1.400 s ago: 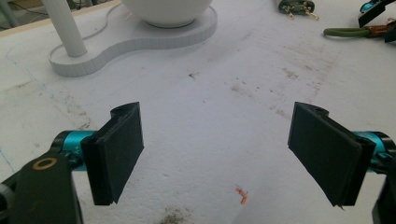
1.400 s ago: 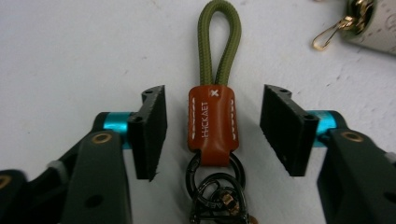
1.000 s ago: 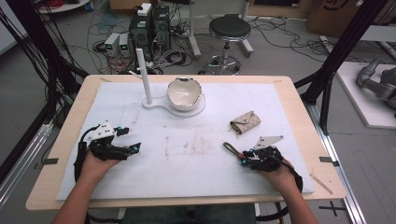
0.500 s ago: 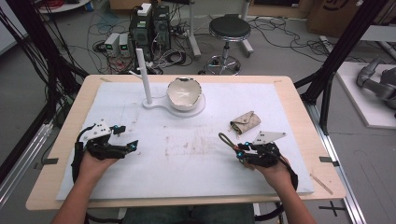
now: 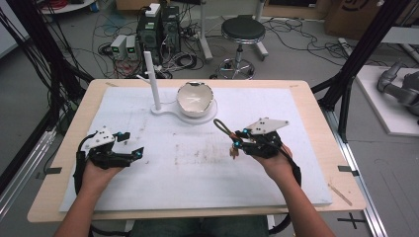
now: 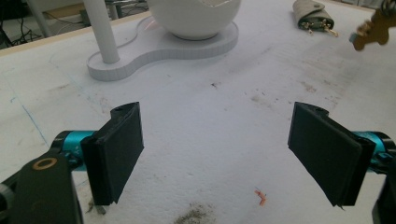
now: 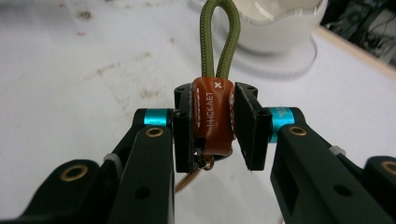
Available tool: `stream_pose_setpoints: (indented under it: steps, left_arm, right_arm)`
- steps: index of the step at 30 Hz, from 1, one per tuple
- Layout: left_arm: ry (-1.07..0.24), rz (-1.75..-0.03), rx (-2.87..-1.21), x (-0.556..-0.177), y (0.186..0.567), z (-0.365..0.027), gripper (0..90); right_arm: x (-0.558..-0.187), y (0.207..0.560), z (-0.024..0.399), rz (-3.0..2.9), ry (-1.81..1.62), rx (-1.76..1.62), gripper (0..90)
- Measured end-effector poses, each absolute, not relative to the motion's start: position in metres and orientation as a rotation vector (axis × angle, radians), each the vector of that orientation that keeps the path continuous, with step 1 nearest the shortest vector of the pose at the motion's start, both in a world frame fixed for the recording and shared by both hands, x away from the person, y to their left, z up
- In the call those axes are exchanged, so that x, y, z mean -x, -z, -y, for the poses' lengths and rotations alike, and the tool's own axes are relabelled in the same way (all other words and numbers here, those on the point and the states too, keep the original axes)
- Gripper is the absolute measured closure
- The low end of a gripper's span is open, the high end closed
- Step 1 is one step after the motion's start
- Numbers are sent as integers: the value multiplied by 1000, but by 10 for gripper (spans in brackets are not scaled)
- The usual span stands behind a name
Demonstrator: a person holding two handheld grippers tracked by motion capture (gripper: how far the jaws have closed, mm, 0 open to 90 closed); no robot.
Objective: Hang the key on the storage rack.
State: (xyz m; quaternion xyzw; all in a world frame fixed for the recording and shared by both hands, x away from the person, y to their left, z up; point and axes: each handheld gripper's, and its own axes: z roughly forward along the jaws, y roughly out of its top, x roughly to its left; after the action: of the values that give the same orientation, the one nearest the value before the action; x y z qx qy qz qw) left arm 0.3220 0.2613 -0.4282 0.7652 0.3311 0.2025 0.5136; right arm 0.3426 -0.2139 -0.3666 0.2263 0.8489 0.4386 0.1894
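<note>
**Right tongs clamp the key fob**

Your right tongs (image 7: 214, 126) grip the brown leather key fob (image 7: 213, 122), its olive cord loop (image 7: 219, 37) pointing toward the far white bowl (image 5: 195, 100); the fob hangs above the table (image 5: 207, 173); your left tongs (image 6: 233, 154) stand released, at near left.

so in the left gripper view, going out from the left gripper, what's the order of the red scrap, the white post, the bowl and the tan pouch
1. Red scrap: on the mat just ahead, between the left gripper's open fingers.
2. White post: farther out, upper left, on the white stand.
3. Bowl: top centre on the same stand, a little beyond the post.
4. Tan pouch: farthest, top right.
</note>
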Motion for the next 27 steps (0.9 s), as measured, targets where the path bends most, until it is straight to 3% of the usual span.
stream_pose_setpoints:
  steps: [13,27]
  left_arm:
    - [-491,-793,-1853,-321,428,-261,181]
    - [-516,-812,-1847,-315,427,-269,181]
  right_arm:
    - [-376,313,150,-2347,-1217,-444,708]
    - [-401,282,99,-2331,-1206,-349,709]
